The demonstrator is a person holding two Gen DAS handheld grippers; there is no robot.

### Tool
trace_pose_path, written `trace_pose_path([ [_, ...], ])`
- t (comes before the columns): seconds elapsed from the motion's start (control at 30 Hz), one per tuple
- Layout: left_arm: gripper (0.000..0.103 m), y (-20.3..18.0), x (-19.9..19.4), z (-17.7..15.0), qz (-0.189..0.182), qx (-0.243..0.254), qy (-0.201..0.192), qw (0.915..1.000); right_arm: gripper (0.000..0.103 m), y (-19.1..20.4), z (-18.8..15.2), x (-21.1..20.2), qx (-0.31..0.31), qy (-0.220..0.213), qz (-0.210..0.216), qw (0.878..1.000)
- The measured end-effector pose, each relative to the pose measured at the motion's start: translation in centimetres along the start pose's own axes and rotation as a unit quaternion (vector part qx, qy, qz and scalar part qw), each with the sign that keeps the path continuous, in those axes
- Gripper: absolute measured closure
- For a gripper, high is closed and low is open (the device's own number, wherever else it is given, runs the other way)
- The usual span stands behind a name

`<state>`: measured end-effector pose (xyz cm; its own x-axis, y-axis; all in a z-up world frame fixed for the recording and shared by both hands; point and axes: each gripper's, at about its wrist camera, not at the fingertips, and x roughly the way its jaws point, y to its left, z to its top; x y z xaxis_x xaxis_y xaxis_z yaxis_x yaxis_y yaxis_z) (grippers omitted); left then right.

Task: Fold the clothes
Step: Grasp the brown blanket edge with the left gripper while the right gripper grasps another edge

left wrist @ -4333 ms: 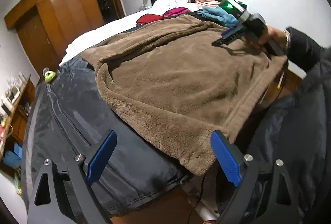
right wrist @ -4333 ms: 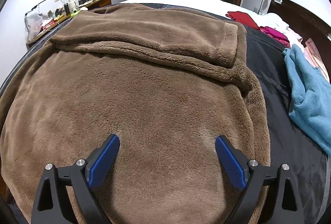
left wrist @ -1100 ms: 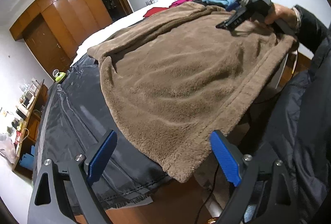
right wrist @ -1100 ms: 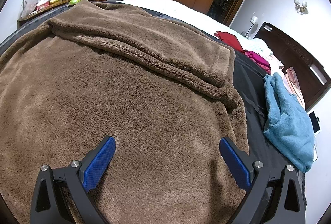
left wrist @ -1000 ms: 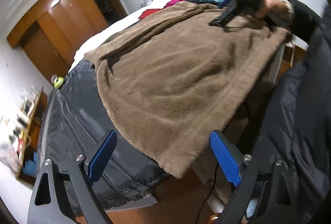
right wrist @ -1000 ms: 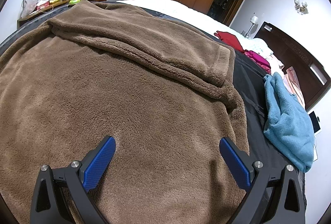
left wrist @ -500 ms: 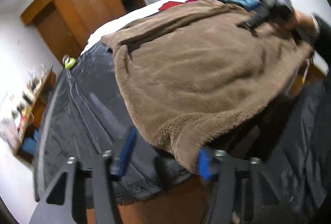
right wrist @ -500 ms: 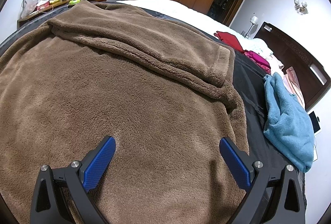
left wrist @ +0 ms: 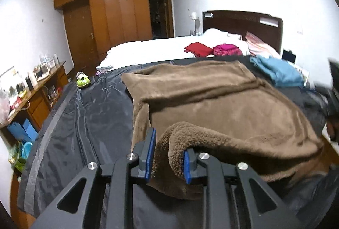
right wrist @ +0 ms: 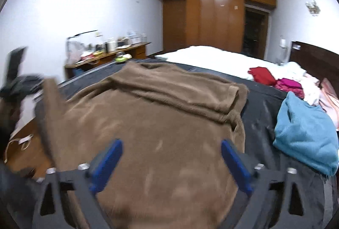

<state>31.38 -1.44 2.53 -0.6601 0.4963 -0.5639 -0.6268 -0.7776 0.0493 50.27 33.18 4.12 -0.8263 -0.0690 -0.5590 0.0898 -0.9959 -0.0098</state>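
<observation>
Left gripper [left wrist: 167, 157] around one brown garment [left wrist: 222, 106]

Big fuzzy brown fleece garment [left wrist: 222, 106] spread flat across the dark sheet on the bed [left wrist: 89, 114]. Far part doubled over into a long folded band running side to side. Near corner curled up off the bed, showing its nubby underside, pinched between the fingers [left wrist: 149, 152] of the left gripper [left wrist: 167, 157]. Near edge drooping over the bed's side. Looks a bit blurry in the right view.
</observation>
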Motion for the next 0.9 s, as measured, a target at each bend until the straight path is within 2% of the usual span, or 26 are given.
trace_pose_path([
  [0.07, 0.077, 0.5, 0.6, 0.7, -0.002, -0.011, 0.003, 0.9999, 0.051, 0.6, -1.3, -1.1, -0.007, 0.019, 0.018, 1.0],
  [0.1, 0.077, 0.6, 0.8, 1.0, -0.003, -0.015, 0.004, 0.9999, 0.054, 1.1, -1.9, -1.5, -0.012, 0.029, 0.028, 0.999],
  [0.23, 0.077, 0.4, 1.0, 1.6, -0.004, -0.012, 0.002, 0.9999, 0.061, 3.9, -4.3, -2.4, -0.041, 0.073, 0.074, 0.994],
  [0.3, 0.077, 0.2, 0.7, 1.7, -0.002, -0.008, -0.001, 1.0, 0.062, 4.9, -5.2, -2.4, -0.056, 0.085, 0.08, 0.992],
  [0.5, 0.075, 0.1, -0.1, 1.7, 0.003, 0.003, -0.006, 1.0, 0.062, 5.1, -7.6, -1.2, -0.078, 0.142, 0.036, 0.986],
  [0.57, 0.075, 0.2, -0.2, 1.5, 0.006, 0.006, -0.005, 0.9999, 0.066, 4.9, -8.2, -0.9, -0.079, 0.153, 0.023, 0.985],
  [0.7, 0.075, 0.3, -0.4, 1.2, 0.011, 0.013, -0.004, 0.9999, 0.074, 4.0, -7.9, -1.2, -0.063, 0.142, 0.005, 0.988],
  [0.83, 0.075, 0.5, -0.4, 1.1, 0.012, 0.019, -0.003, 0.9998, 0.086, 1.8, -6.4, -2.3, -0.013, 0.106, -0.026, 0.994],
  [0.9, 0.074, 0.2, -0.4, 1.2, 0.013, 0.031, -0.003, 0.9994, 0.089, 0.8, -5.2, -2.8, 0.007, 0.081, -0.045, 0.996],
])
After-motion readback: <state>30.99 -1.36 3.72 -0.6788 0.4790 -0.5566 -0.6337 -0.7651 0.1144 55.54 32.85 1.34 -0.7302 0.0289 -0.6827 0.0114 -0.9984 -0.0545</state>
